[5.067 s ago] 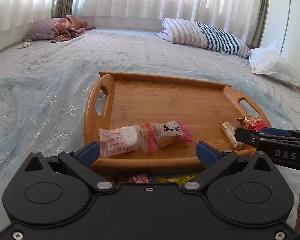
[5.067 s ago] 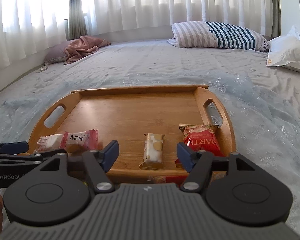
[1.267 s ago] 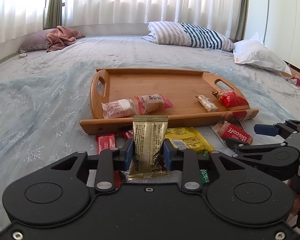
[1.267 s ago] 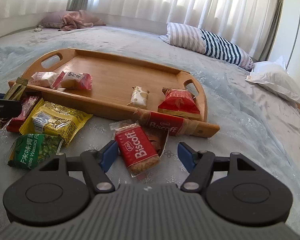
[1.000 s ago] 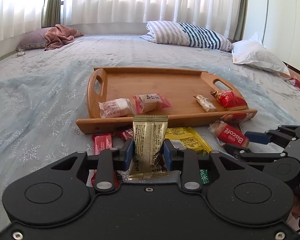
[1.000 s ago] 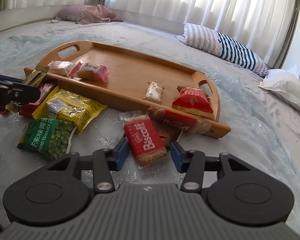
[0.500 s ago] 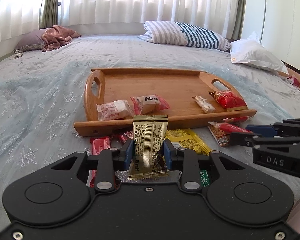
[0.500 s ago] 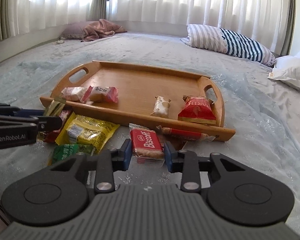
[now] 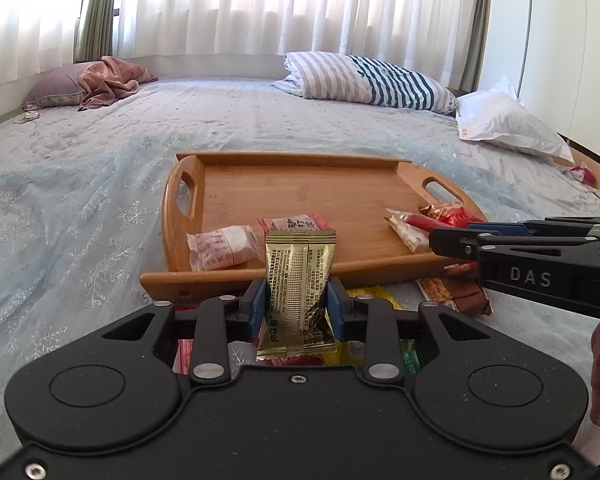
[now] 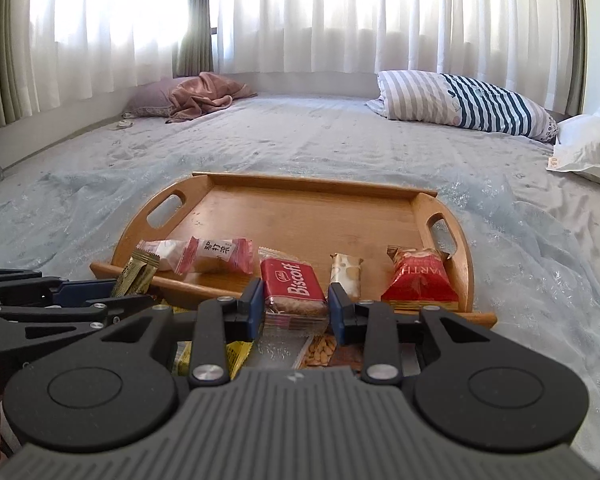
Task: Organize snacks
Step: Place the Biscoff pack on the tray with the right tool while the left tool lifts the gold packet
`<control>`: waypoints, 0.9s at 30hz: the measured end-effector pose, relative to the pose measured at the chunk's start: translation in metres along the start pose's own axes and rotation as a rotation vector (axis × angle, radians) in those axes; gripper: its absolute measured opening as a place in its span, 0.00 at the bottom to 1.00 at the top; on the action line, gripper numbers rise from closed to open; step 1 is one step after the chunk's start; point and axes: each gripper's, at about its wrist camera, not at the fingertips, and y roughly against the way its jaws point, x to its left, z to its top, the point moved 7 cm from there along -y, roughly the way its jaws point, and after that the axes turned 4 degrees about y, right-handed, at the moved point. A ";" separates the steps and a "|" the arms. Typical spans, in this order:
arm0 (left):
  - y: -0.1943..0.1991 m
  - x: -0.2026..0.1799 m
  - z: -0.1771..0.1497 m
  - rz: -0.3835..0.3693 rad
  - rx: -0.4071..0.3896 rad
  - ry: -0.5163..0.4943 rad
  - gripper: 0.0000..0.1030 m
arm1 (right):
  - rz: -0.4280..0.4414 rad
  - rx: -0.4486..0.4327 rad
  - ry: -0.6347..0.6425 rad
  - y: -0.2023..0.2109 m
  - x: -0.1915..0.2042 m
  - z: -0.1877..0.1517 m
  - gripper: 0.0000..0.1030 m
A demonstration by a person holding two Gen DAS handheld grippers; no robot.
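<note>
Left wrist view: nearest to me, my left gripper (image 9: 296,306) pinches a gold foil snack packet (image 9: 298,280) upright between its blue pads, printed back seam facing the camera; the fine print on it is too small for me to read. Under the gripper I see scraps of red, yellow and green wrappers on the bed. To the right my right gripper (image 9: 450,242) reaches in sideways, its black body marked "DAS", with a thin red packet edge-on at its tips.

Right wrist view: the right gripper (image 10: 294,304) is closed on a red Biscoff packet (image 10: 290,284), the white "Biscoff" lettering plain, clear wrapper film trailing below the pads. Beneath it lies a packet showing nuts (image 10: 320,348) and a yellow wrapper (image 10: 236,354). At the left edge sits my left gripper, the gold packet tilted between its pads.

Just past both grippers lies the wooden tray (image 10: 312,212) on the bed (image 10: 308,140). Along its near rim sit a white-and-pink packet (image 10: 160,250), a pink packet with Chinese characters (image 10: 220,256), a cream bar (image 10: 346,272) and a red packet reading "ARTH" upside down (image 10: 418,276). The Biscoff packet hangs over the near rim, between the pink packet and the cream bar.

Farther back lie a striped pillow (image 10: 464,108), a white bag (image 10: 588,148) and a rose blanket (image 10: 204,96) below white curtains (image 10: 320,16).
</note>
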 end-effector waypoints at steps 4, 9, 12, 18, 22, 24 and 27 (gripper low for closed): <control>-0.002 0.001 0.008 -0.010 -0.016 -0.012 0.29 | -0.022 0.021 0.010 -0.018 -0.002 0.001 0.38; -0.010 0.005 0.015 0.001 -0.012 0.002 0.29 | -0.012 0.053 -0.029 -0.040 -0.005 -0.001 0.38; -0.017 0.010 0.018 0.000 -0.003 0.019 0.29 | -0.017 0.058 -0.022 -0.051 -0.007 0.001 0.38; -0.031 0.017 0.028 0.015 -0.013 0.004 0.30 | 0.006 0.081 0.004 -0.071 -0.003 0.002 0.39; -0.043 0.021 0.034 0.009 -0.001 0.033 0.30 | 0.015 0.088 0.019 -0.080 0.001 0.003 0.39; -0.048 0.023 0.037 0.009 -0.001 0.035 0.30 | 0.022 0.093 0.015 -0.084 0.001 0.003 0.39; -0.056 0.024 0.043 0.019 -0.004 0.029 0.30 | 0.024 0.100 0.006 -0.088 0.000 0.003 0.41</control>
